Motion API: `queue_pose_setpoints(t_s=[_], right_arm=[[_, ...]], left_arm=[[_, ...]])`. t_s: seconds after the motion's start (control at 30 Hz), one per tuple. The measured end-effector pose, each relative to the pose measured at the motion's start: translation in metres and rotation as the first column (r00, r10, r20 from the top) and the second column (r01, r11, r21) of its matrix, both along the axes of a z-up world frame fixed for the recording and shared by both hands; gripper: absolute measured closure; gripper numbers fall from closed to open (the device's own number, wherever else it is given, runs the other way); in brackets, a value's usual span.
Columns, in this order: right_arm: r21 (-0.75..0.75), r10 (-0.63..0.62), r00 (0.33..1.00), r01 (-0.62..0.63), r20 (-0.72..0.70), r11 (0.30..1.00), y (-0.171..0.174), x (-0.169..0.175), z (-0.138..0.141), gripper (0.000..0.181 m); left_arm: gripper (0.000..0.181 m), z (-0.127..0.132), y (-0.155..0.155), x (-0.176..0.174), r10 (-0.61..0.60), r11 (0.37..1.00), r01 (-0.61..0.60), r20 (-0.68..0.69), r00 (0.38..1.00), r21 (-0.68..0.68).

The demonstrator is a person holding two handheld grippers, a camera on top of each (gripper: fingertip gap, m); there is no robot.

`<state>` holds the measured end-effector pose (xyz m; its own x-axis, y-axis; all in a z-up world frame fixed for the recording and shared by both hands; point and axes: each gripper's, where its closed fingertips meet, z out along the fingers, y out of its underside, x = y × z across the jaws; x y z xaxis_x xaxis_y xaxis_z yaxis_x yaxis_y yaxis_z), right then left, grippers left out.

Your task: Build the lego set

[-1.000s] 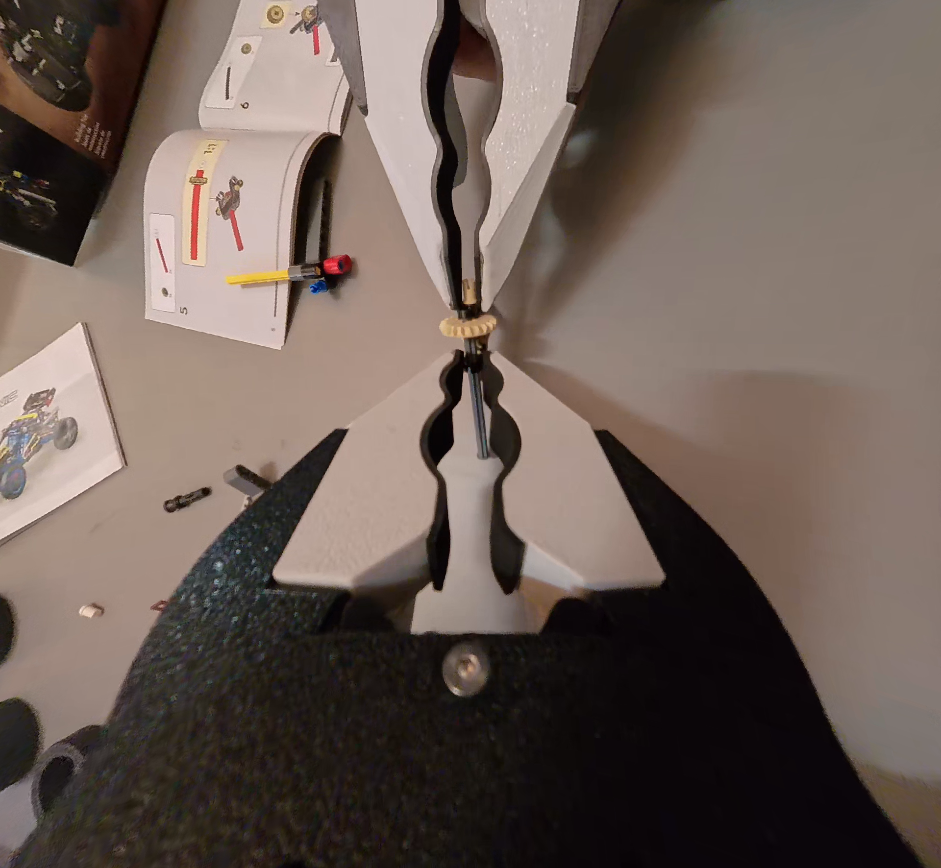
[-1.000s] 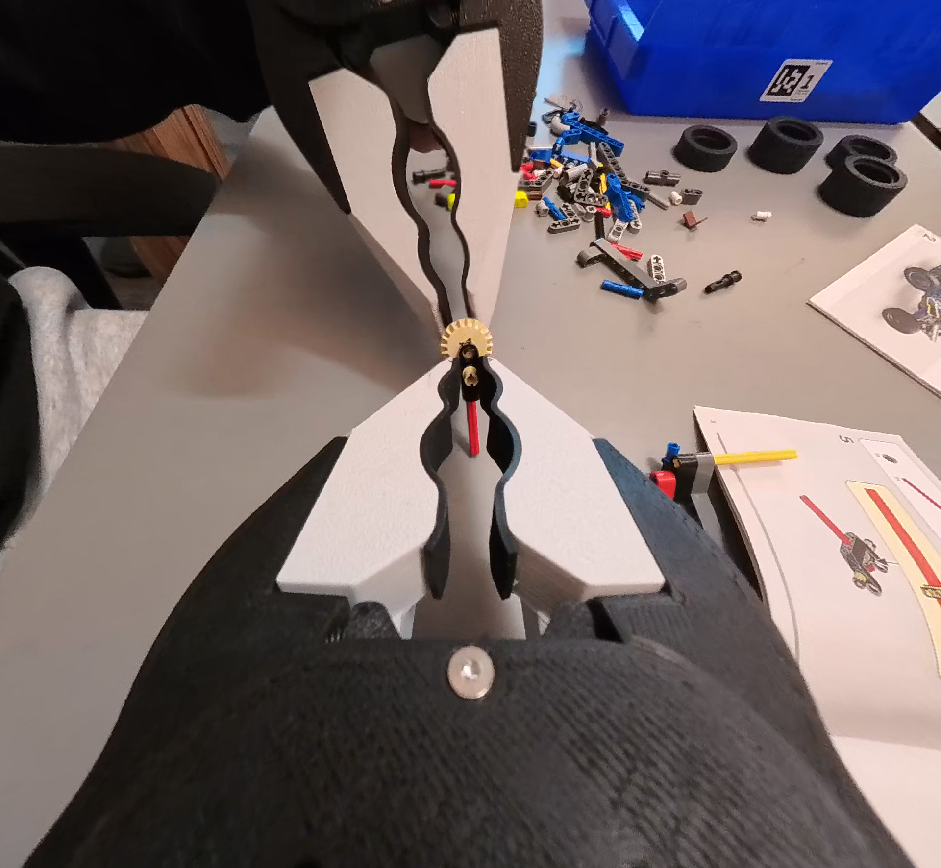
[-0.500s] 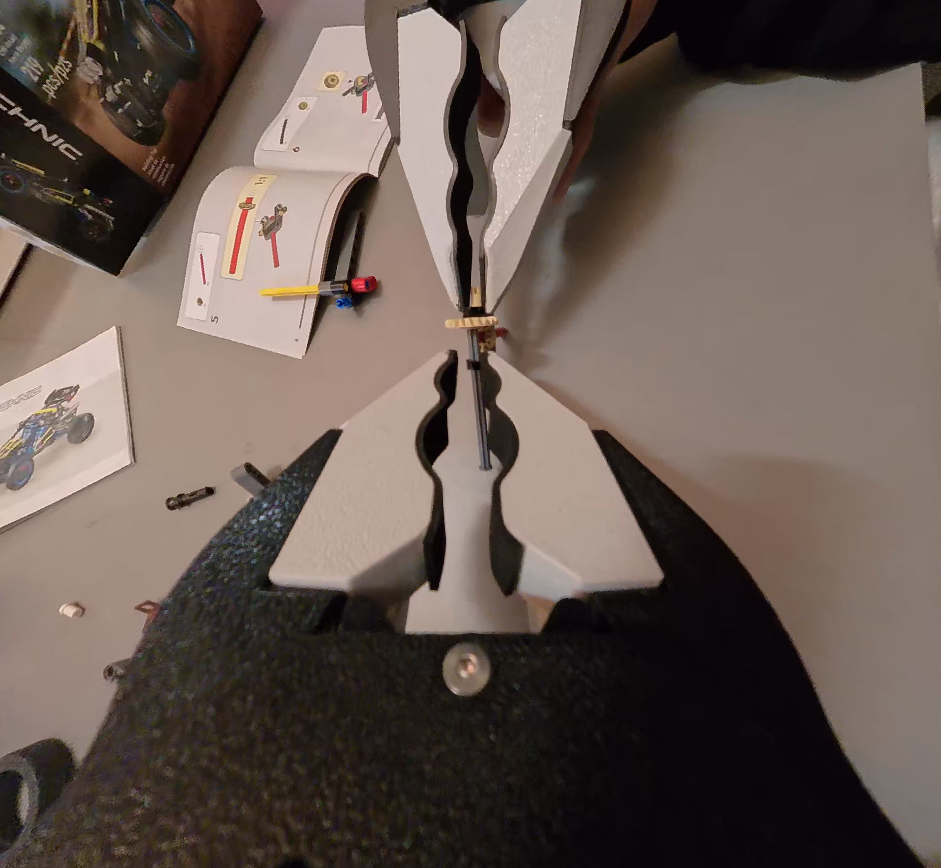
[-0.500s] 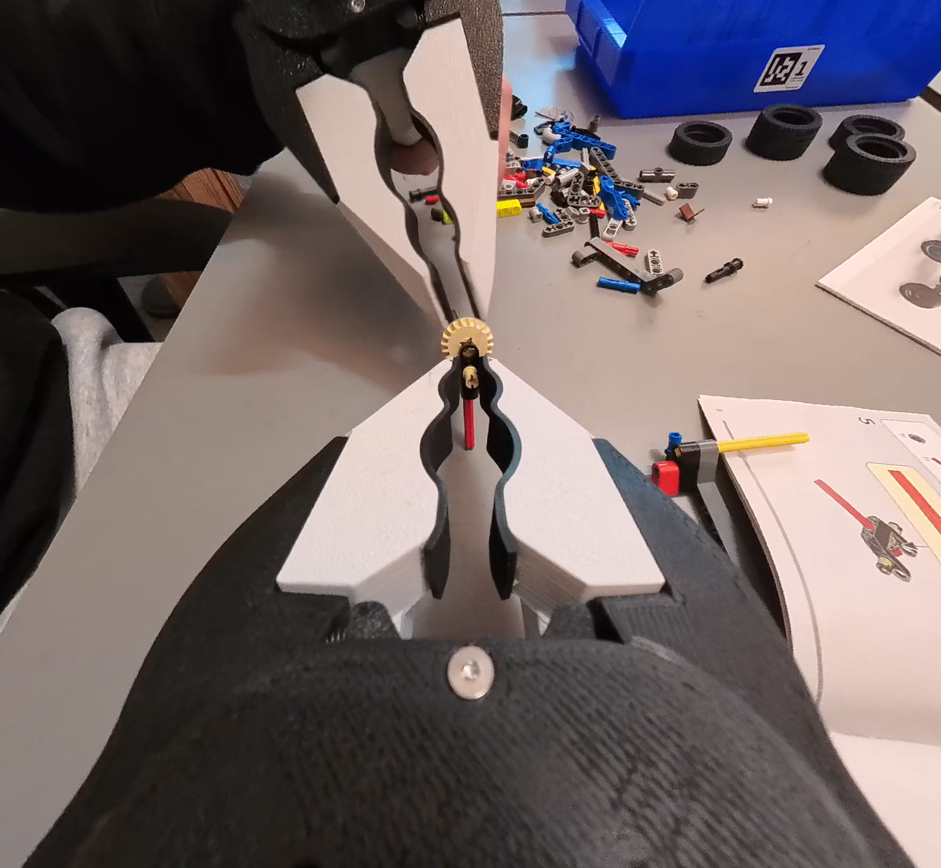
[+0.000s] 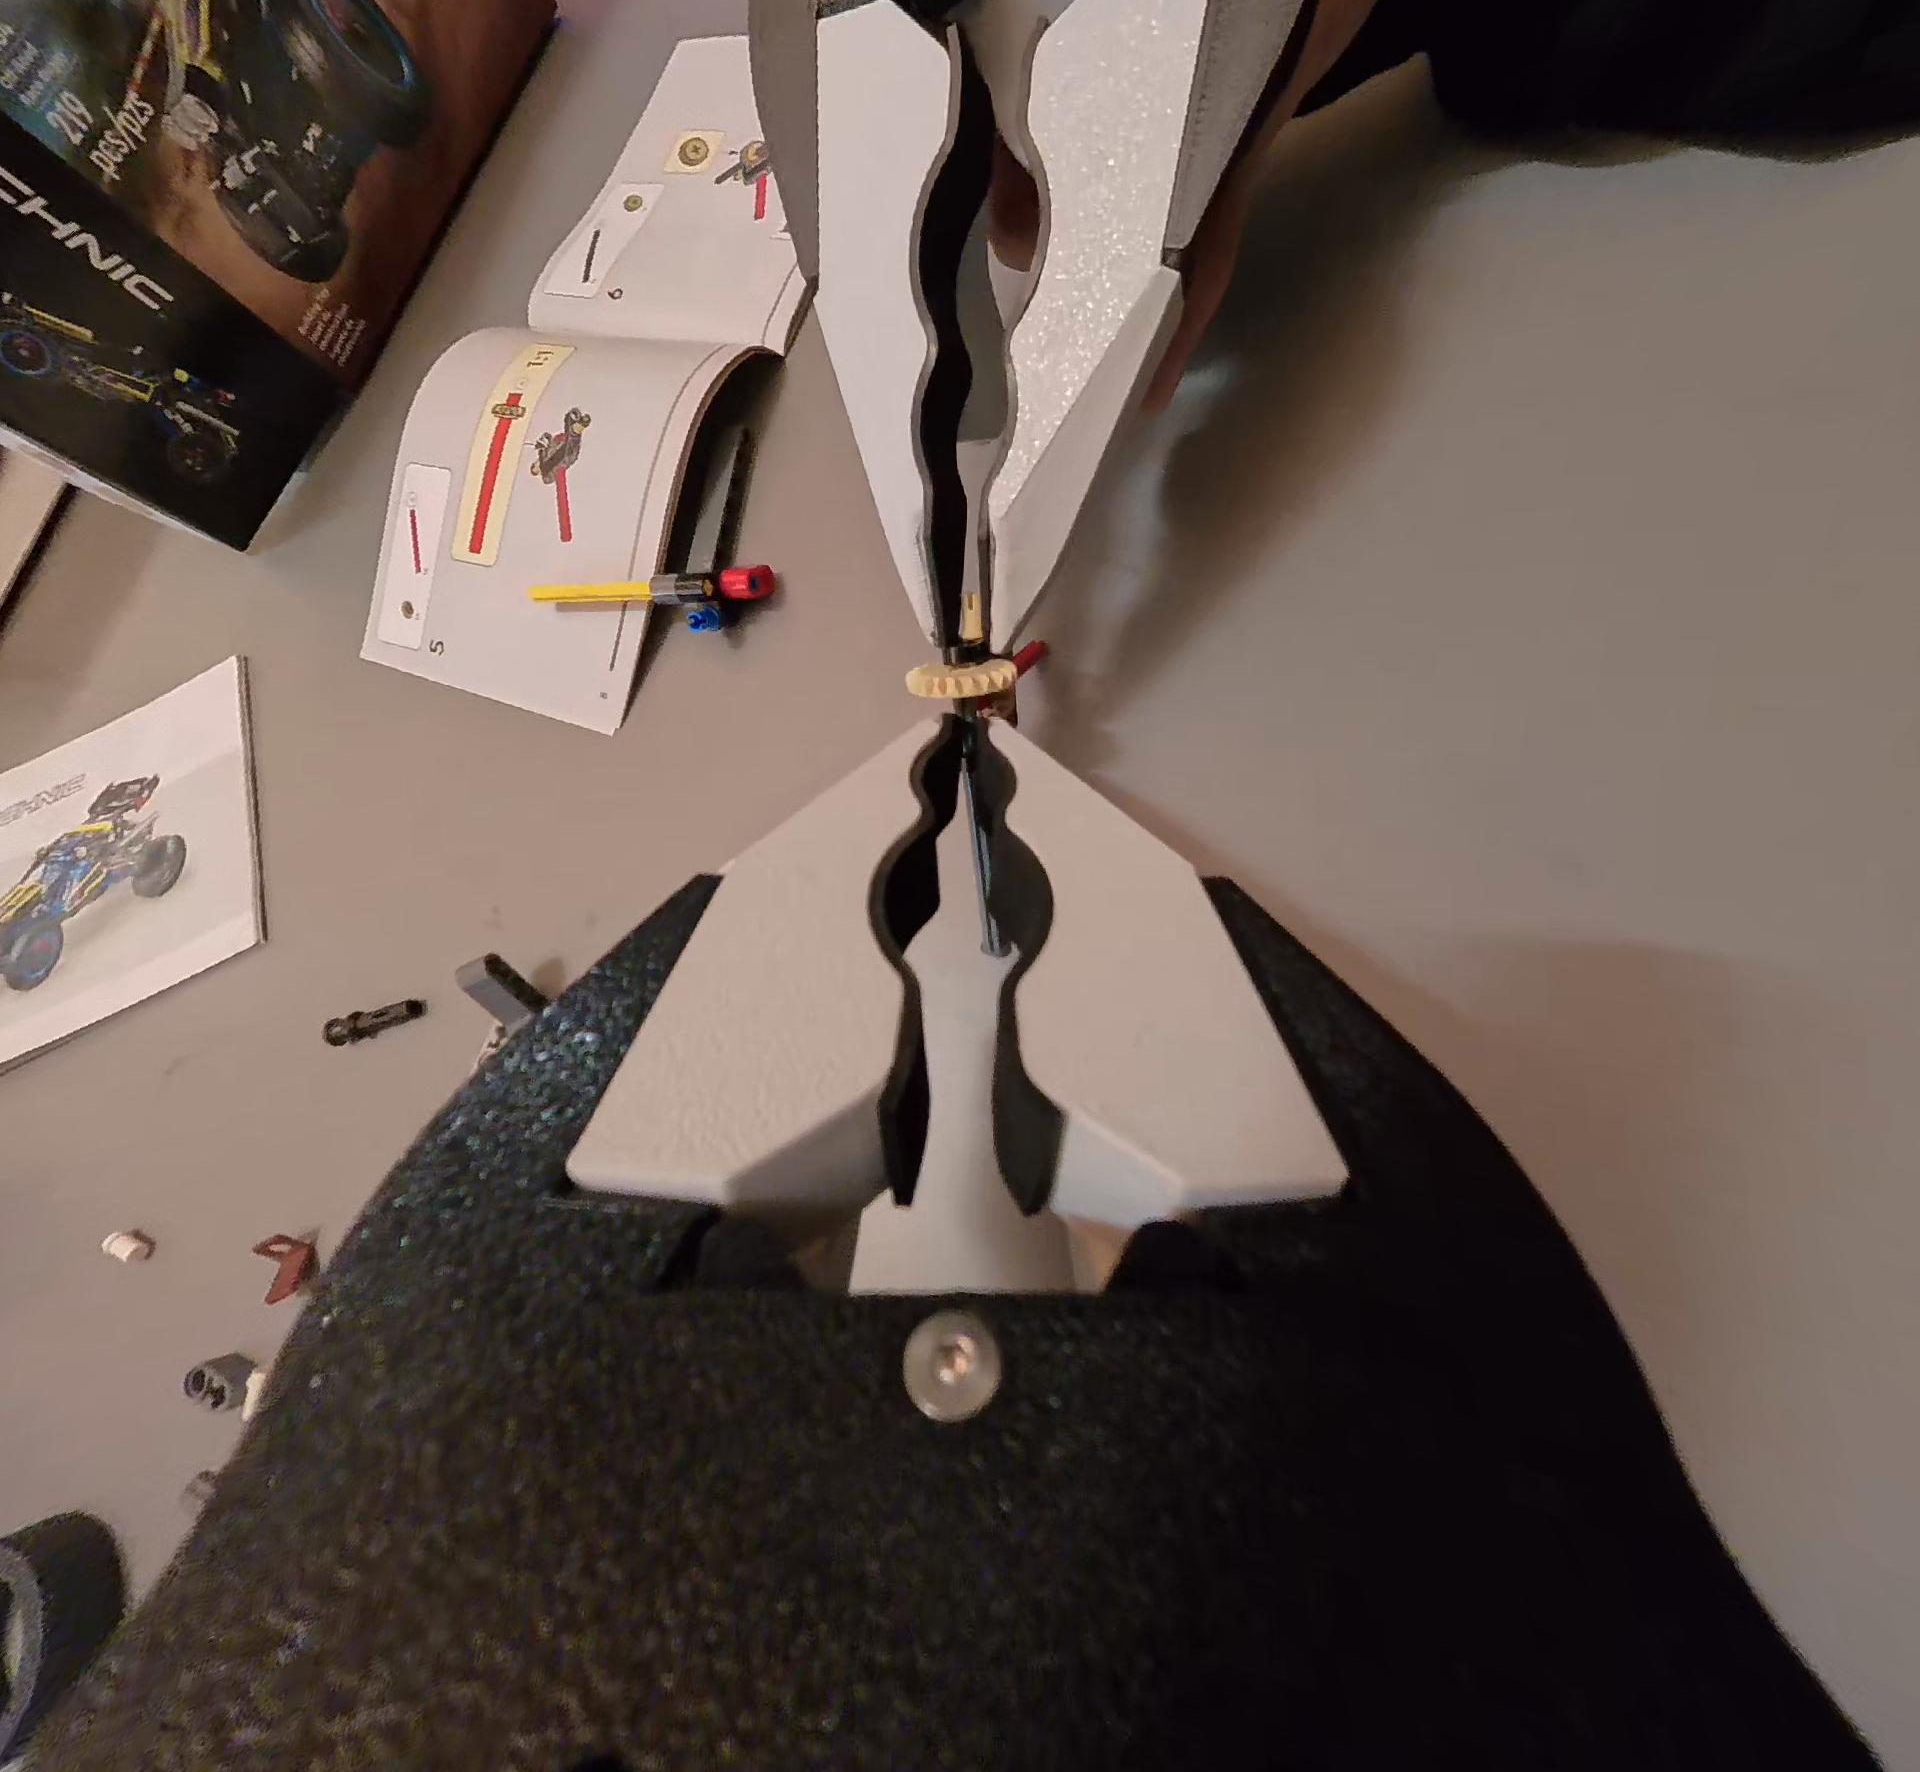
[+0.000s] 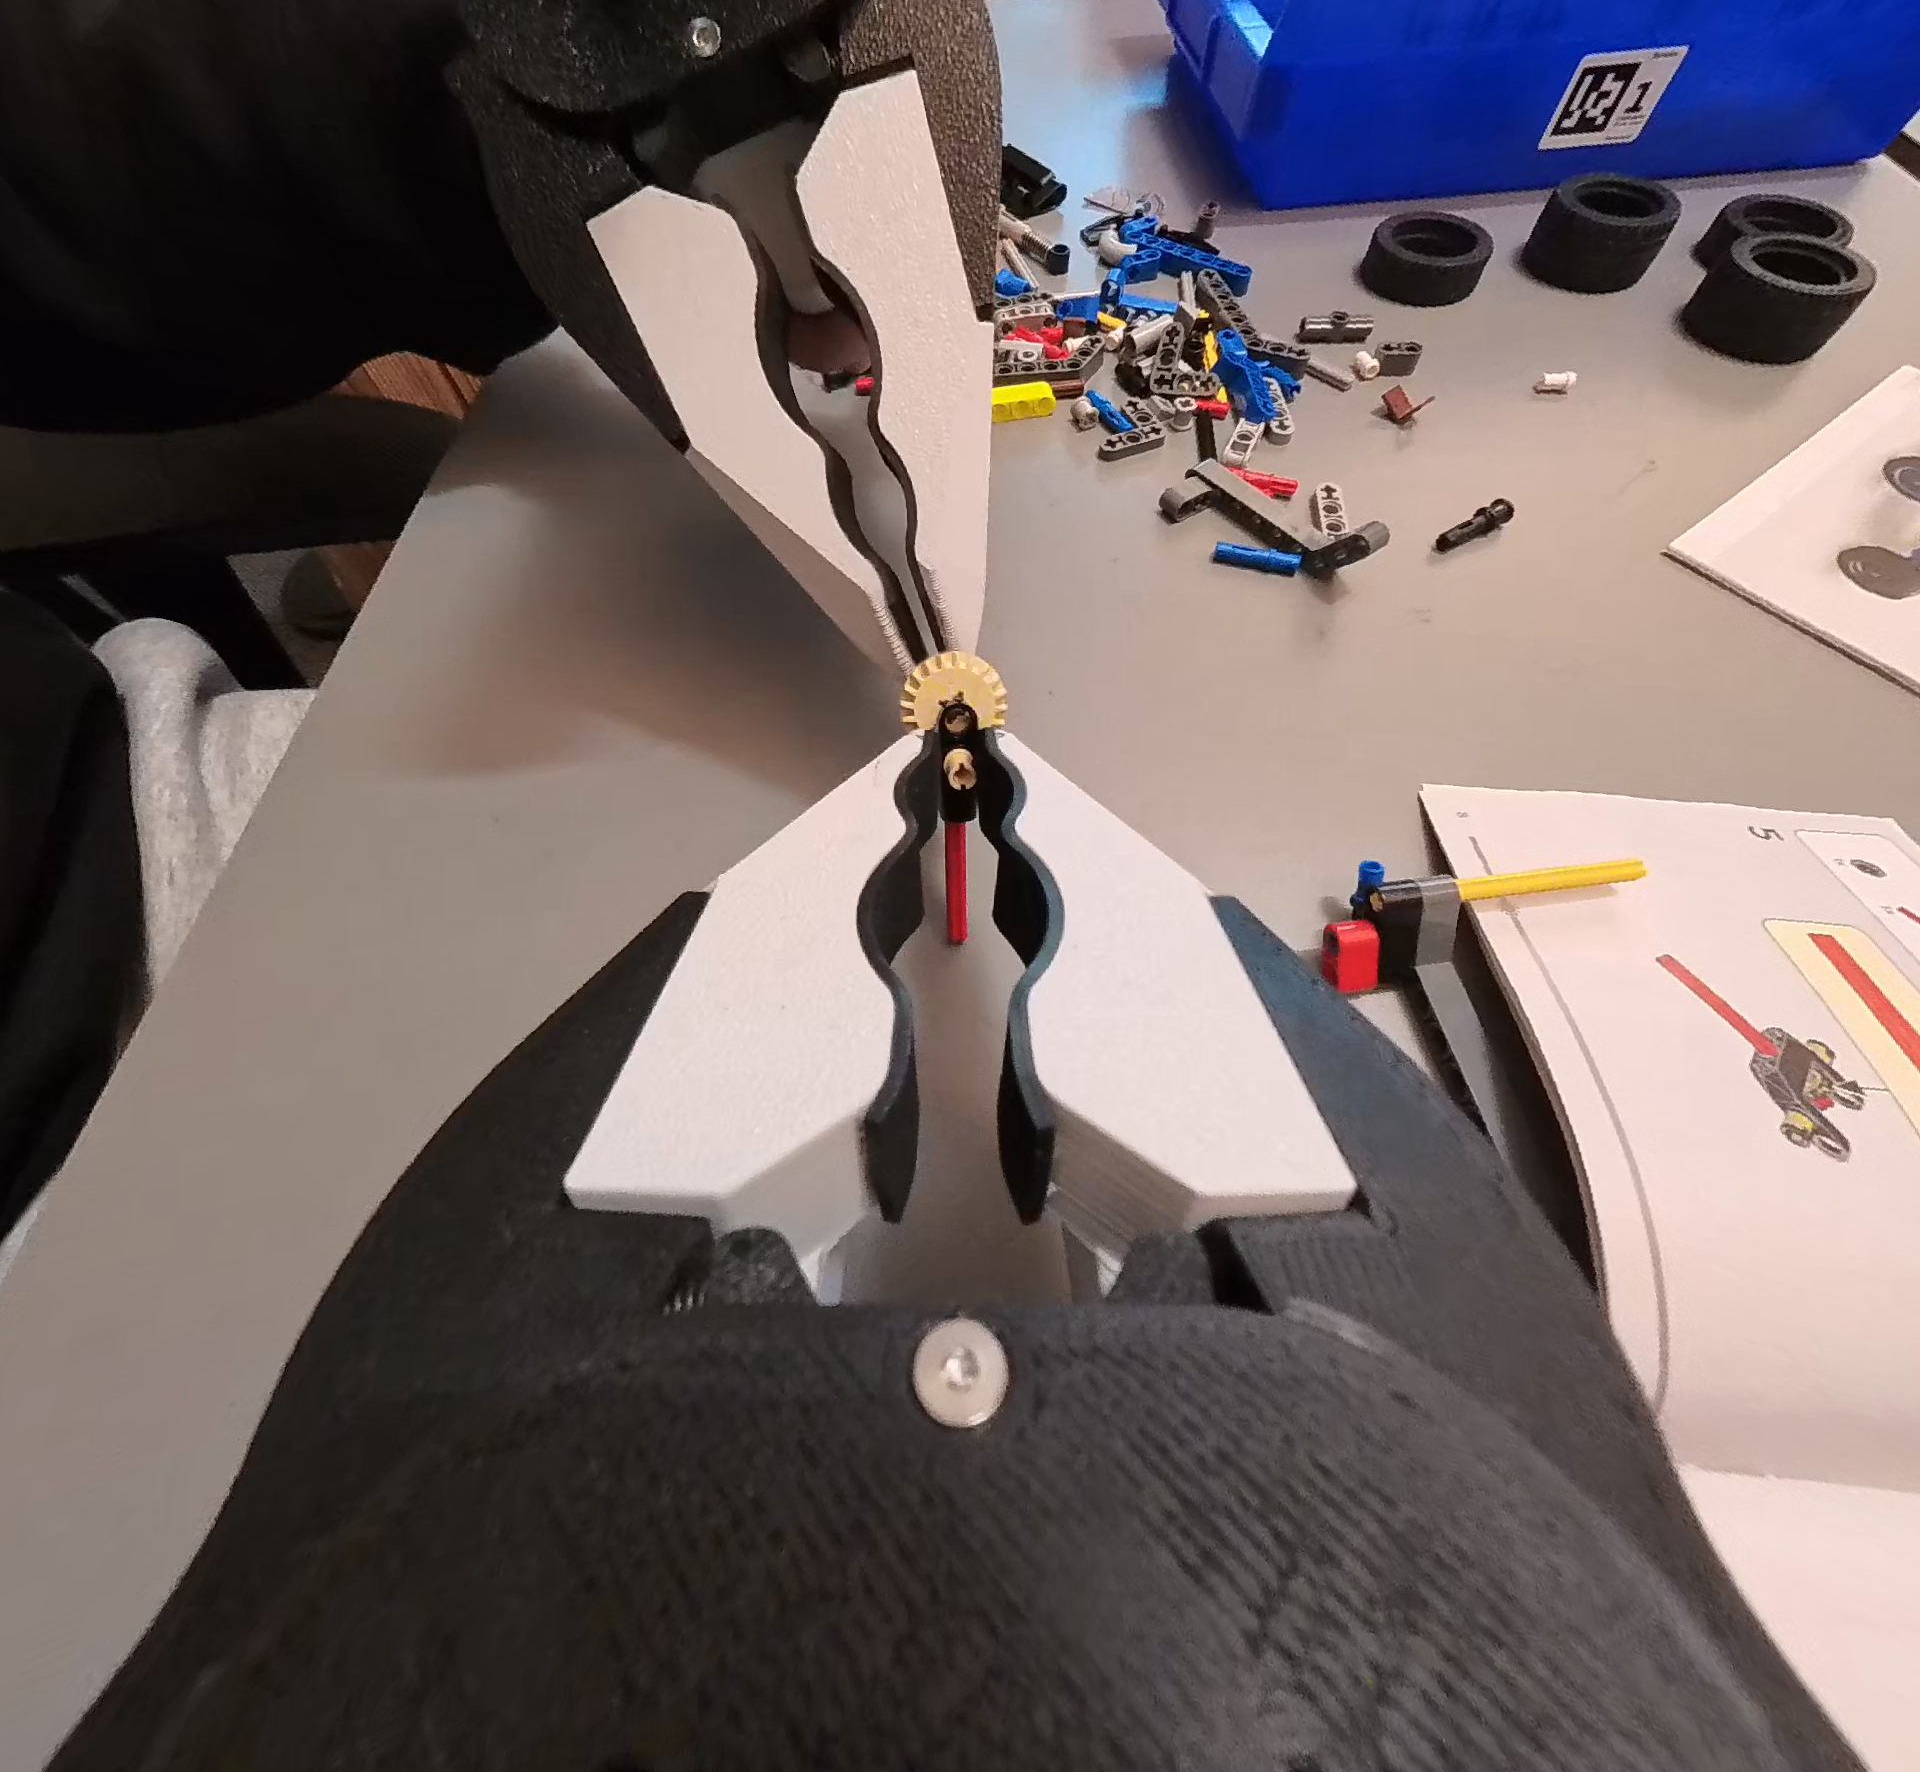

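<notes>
Left wrist view: the left gripper point(image 5: 961, 735) has its fingers pressed narrow on one thin dark grey axle point(image 5: 979, 844), which runs back between them. One tan gear point(image 5: 958, 679) sits on the axle just past the fingertips, held above the grey table point(image 5: 1507, 683). The right gripper point(image 5: 961, 626) comes in from the far side, tip to tip with the left one, fingers narrow on the small black connector beside the gear; a red stub point(image 5: 1027, 652) pokes out to the side. Lying on the table to the left: one open instruction booklet point(image 5: 582, 496), one yellow-axle sub-assembly point(image 5: 665, 588) at its edge, one closed booklet point(image 5: 114, 849), one product box point(image 5: 229, 164) and one black pin point(image 5: 372, 1020). Several small loose pieces lie lower left.

Right wrist view: the right gripper point(image 6: 956, 756) closes narrowly on one black connector point(image 6: 957, 754) carrying a tan pin; one red axle point(image 6: 956, 881) runs back from it between the fingers. The tan gear point(image 6: 954, 699) stands face-on just beyond the tips. The left gripper point(image 6: 920, 636) reaches down from the upper left and blocks part of the loose parts pile point(image 6: 1174, 361). Beyond lie four black tyres point(image 6: 1600, 231) and a blue bin point(image 6: 1538, 8). The yellow-axle sub-assembly point(image 6: 1455, 901) lies at the edge of the open instruction booklet point(image 6: 1704, 1099) on the right.
</notes>
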<state>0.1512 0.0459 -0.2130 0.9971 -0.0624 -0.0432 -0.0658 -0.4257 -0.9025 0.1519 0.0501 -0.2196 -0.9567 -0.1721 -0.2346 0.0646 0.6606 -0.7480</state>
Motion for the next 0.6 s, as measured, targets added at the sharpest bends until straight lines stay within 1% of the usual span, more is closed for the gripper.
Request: queue_pose_setpoints(t_s=[0.13, 0.23, 0.33, 0.47, 0.6], right_arm=[[0.0, -0.01, 1.0, 0.01, 0.017, 1.0, -0.0004, 0.0026, 0.0002, 0.176], [-0.001, -0.005, 1.0, 0.005, 0.021, 1.0, -0.0003, 0.0023, 0.0002, 0.176], [-0.002, -0.009, 1.0, 0.009, 0.026, 1.0, -0.0013, 0.0038, 0.0, 0.177], [-0.005, -0.008, 0.999, 0.008, 0.033, 1.0, -0.0025, 0.0042, -0.0002, 0.176], [-0.007, -0.007, 0.999, 0.007, 0.032, 1.0, -0.0038, 0.0045, -0.0005, 0.177]], left_arm=[[0.181, 0.0007, -0.0003, 0.0024, -0.001, 0.998, 0.001, 0.003, 1.0, 0.055], [0.181, 0.0008, -0.0006, 0.002, -0.036, 0.991, 0.036, -0.001, 0.999, 0.129], [0.181, 0.0005, -0.0018, 0.0032, -0.065, 0.983, 0.067, -0.013, 0.998, 0.17], [0.181, 0.0001, -0.0036, 0.0038, -0.084, 0.977, 0.091, -0.041, 0.996, 0.193], [0.181, -0.0002, -0.0057, 0.004, -0.075, 0.983, 0.09, -0.096, 0.993, 0.16]])
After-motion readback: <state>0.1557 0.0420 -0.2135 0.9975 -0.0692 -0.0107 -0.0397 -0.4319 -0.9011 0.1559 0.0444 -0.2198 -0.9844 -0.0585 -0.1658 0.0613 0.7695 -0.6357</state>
